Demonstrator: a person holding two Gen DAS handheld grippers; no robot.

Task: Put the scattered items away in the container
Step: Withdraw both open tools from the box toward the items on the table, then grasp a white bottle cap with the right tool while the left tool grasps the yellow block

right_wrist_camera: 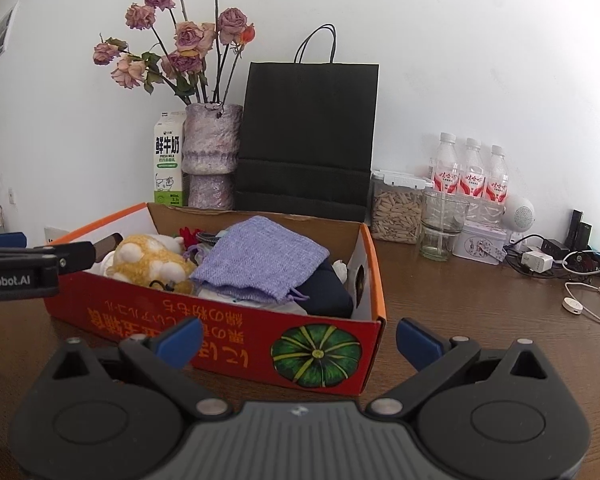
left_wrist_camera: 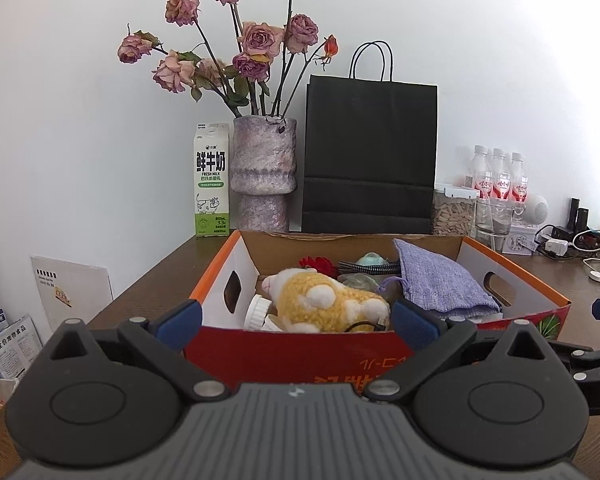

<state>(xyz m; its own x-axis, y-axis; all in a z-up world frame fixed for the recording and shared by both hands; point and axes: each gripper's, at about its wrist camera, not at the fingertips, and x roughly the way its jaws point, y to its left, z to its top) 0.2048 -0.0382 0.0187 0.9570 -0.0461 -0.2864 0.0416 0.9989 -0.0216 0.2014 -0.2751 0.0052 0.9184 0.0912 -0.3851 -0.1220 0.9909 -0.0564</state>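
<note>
A red and orange cardboard box (left_wrist_camera: 284, 354) (right_wrist_camera: 228, 332) stands on the brown table. Inside lie a yellow and white plush toy (left_wrist_camera: 324, 300) (right_wrist_camera: 148, 258), a lilac woven pouch (left_wrist_camera: 440, 280) (right_wrist_camera: 260, 260), a white bottle cap (left_wrist_camera: 256, 312), a red flower (left_wrist_camera: 320, 265), a dark blue item (right_wrist_camera: 328, 292) and a black cable. My left gripper (left_wrist_camera: 296, 320) is open just in front of the box's near wall, with nothing held. My right gripper (right_wrist_camera: 298, 338) is open before the box's pumpkin-printed corner, empty. The left gripper's side (right_wrist_camera: 28, 264) shows at the far left of the right wrist view.
Behind the box stand a milk carton (left_wrist_camera: 212, 184), a vase of dried roses (left_wrist_camera: 262, 176), a black paper bag (left_wrist_camera: 370, 160), a seed jar (right_wrist_camera: 396, 212), a glass (right_wrist_camera: 442, 224), three bottles (right_wrist_camera: 472, 176), a tin and chargers with cables (right_wrist_camera: 580, 276). Papers lean at the left (left_wrist_camera: 72, 284).
</note>
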